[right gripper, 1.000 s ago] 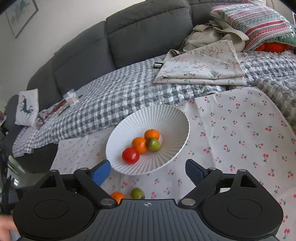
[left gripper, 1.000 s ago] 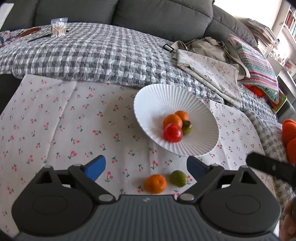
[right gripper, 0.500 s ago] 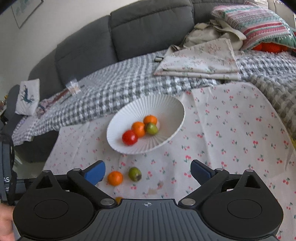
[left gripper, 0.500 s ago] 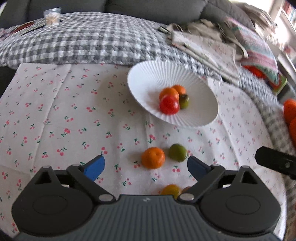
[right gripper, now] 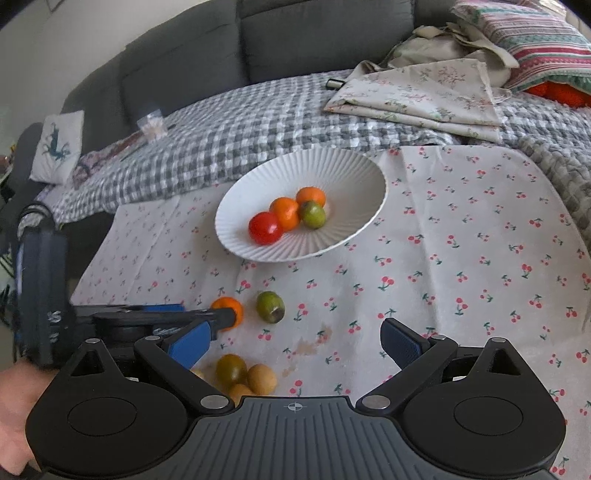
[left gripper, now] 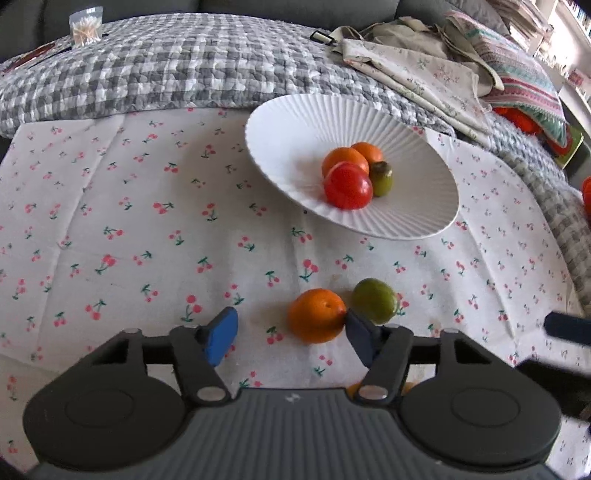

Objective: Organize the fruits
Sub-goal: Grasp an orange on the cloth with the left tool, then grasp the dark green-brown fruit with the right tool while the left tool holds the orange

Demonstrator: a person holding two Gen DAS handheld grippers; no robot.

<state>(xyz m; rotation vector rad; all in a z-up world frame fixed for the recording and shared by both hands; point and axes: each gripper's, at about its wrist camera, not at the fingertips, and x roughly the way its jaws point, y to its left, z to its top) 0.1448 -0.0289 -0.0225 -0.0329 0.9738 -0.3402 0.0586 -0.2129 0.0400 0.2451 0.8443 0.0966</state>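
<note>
A white ribbed plate (left gripper: 295, 122) (right gripper: 354, 170) on the cherry-print cloth holds a red tomato (left gripper: 347, 186), two oranges and a green fruit. A loose orange (left gripper: 316, 319) (right gripper: 232, 308) and a green fruit (left gripper: 375, 300) (right gripper: 270, 306) lie on the cloth in front of it. My left gripper (left gripper: 288, 332) is open, low over the cloth, its right finger touching the loose orange. My right gripper (right gripper: 295, 341) is open and empty above the cloth. Several small fruits (right gripper: 243, 374) lie close under it.
A grey checked quilt (left gripper: 184, 66) covers the sofa behind the cloth. Folded floral fabric (right gripper: 417, 92) and a striped cushion (right gripper: 535, 40) lie at the back right. A small bag of cotton swabs (left gripper: 86, 28) sits far back left.
The left gripper has dropped and moved forward to the loose orange, and its fingers have narrowed. The right gripper has pulled back, bringing more fruits into view.
</note>
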